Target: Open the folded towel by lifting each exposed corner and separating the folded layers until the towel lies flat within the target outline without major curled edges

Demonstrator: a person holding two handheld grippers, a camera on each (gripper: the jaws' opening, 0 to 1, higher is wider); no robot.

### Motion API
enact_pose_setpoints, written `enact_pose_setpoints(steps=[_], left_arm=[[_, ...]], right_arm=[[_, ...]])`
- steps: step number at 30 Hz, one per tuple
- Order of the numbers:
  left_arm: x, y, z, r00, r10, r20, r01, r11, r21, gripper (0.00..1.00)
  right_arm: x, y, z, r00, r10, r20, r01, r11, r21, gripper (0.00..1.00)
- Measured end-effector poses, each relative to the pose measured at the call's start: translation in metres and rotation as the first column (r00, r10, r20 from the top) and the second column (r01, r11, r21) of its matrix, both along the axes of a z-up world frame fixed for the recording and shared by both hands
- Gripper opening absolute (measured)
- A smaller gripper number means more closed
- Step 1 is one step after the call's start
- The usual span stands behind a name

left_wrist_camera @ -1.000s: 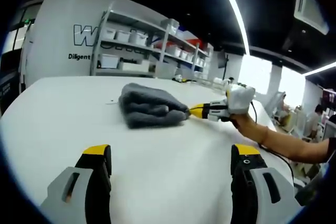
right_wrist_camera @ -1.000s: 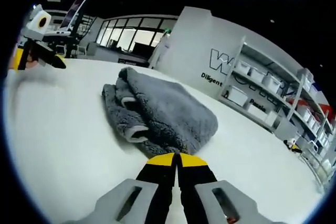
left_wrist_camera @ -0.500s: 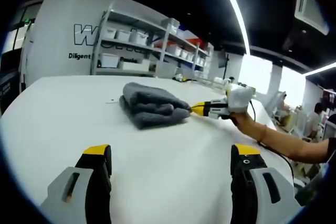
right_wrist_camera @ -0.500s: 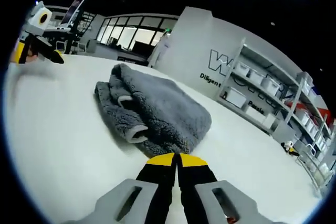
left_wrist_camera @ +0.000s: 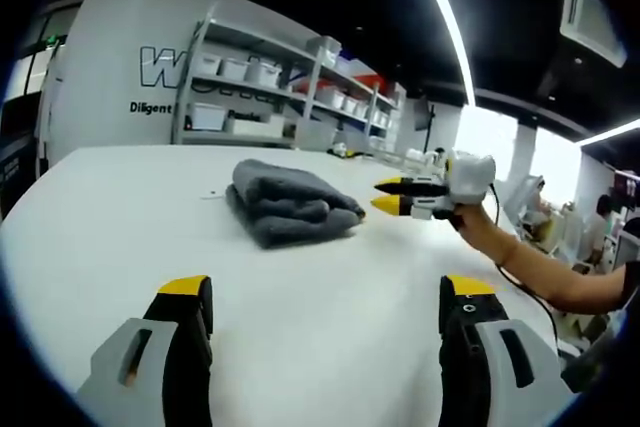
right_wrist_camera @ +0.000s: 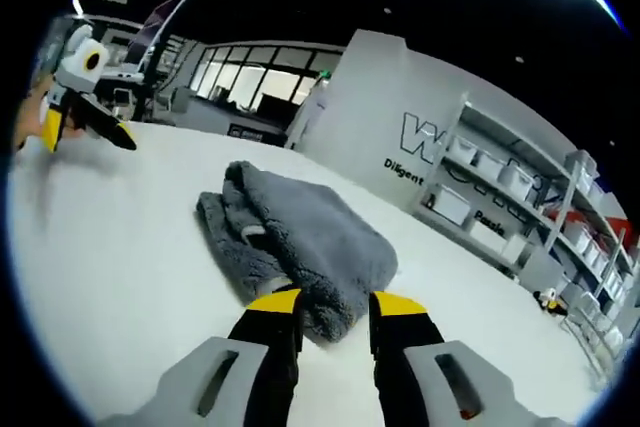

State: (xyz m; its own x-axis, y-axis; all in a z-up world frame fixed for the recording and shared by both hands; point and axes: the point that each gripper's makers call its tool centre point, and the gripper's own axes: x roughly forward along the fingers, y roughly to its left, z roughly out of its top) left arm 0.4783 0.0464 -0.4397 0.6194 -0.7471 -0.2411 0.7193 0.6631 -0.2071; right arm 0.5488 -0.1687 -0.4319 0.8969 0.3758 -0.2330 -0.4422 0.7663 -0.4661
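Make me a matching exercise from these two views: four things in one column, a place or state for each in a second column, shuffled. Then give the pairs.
Things
1. towel
2. right gripper
3. left gripper
4. shelving unit

Places or states
A. open, fingers spread wide, well short of the towel
B. against the wall behind the table, loaded with white bins
C. folded in a grey bundle on the white table
D. open, yellow tips beside the towel's edge, a hand holding it

Pairs: 1-C, 2-D, 3-A, 4-B
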Motion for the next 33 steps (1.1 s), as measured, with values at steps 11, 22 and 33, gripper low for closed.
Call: enact_pose_setpoints(steps=[11,22,33], left_arm=[[0.0,-0.001,0.0,1.0,-0.005,0.0,0.005,1.0,0.004,0.92],[-0.004,-0.003,0.001,1.0,-0.012,0.009,0.012,1.0,0.008,0.92],[-0.01,-0.004,0.002,1.0,-0.012,0.014,0.012,1.0,0.003,0.92]], right_arm=[[-0.01,0.046,-0.024,0.995,0.097,-0.014,-0.097,0.954,-0.284,0.19],[0.009,0.058,-0.043,0.995,0.096,-0.027,-0.098,0.909,-0.405,0.14],[0.015,0.046,-0.048,0.997,0.068,-0.035,-0.076,0.909,-0.409,0.0]])
